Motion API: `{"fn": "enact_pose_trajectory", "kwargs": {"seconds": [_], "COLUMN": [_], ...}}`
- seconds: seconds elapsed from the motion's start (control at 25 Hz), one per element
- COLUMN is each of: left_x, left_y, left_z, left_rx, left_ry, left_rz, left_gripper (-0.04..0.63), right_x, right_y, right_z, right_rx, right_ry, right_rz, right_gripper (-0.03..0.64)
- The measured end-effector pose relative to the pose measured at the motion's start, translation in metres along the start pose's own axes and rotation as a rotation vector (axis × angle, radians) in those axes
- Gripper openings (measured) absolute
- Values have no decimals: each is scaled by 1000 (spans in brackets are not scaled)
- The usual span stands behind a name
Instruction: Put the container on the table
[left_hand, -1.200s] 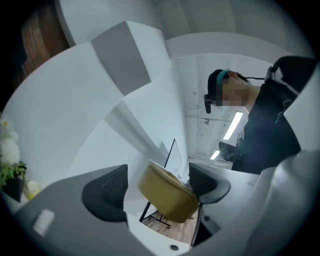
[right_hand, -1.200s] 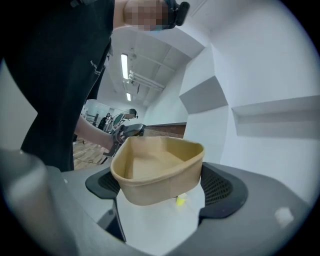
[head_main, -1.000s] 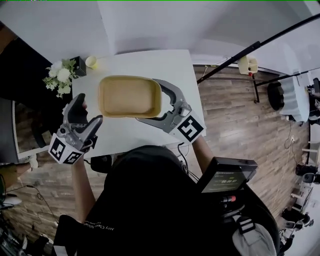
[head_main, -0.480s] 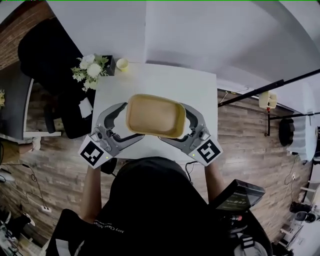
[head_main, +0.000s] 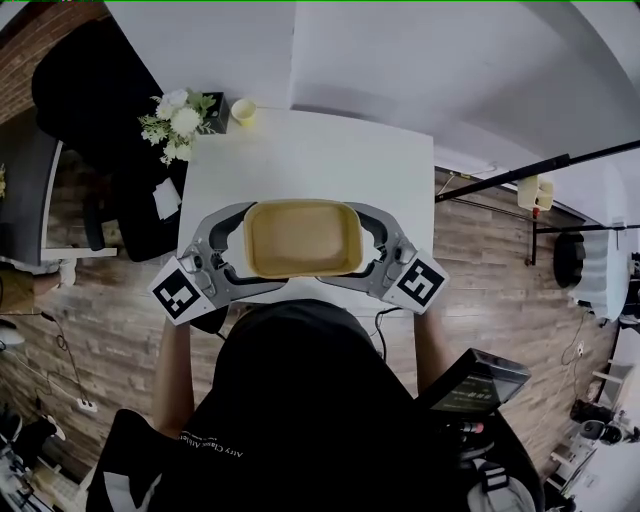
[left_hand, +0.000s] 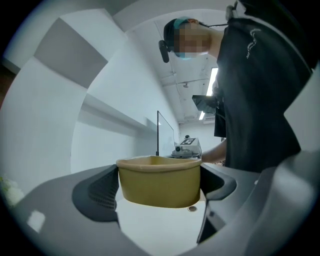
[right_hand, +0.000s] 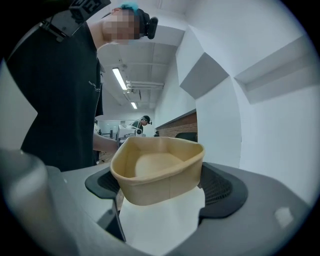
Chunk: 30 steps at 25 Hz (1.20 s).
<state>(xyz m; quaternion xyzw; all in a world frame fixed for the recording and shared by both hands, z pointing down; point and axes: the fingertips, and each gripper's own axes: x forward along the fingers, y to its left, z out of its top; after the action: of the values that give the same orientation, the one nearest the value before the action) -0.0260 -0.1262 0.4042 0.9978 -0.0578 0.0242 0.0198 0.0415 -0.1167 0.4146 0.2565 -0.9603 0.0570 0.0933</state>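
A second back your left tool (head_main: 250, 245) was off to the side, clear of everything. It had since swung in and its jaws had just been opening, ending at a wide spread with the left end of the container (head_main: 300, 238) between them. The walls were right at the pads, no clear squeeze visible. The tan container, empty, hung level between both tools over the near half of the white surface (head_main: 320, 160), lower and closer to you than before. Its base looked a touch above the top, contact not certain. Your right tool (head_main: 352, 245) stayed clamped on the right end, same as when it carried alone. Meaning: the one-tool carry became a two-sided hold and placement looked nearly done, with only set-down and release left.
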Motion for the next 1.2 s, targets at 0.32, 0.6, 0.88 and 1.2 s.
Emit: {"fn": "enact_pose_trajectory", "kwargs": {"seconds": [0.32,0.6,0.88,1.2], "left_x": [5,11,19,13], "left_y": [6,12,6,16], "left_z": [-29,-67,-89,-87], "left_rx": [-9,31,54,33], "left_ry": [67,131,205,178], "left_rz": [65,100,66,127], "left_gripper": [477,477,477,477], "right_x": [12,20,12,7], "right_y": [-4,-9,-10,-18], "right_z": [-32,-70,-90,-88], "right_rx": [-58,-91,-21,2], "right_ry": [109,224,239,199], "right_rz": [-80,-125,-100,-111], "right_gripper": [514,508,508,508]}}
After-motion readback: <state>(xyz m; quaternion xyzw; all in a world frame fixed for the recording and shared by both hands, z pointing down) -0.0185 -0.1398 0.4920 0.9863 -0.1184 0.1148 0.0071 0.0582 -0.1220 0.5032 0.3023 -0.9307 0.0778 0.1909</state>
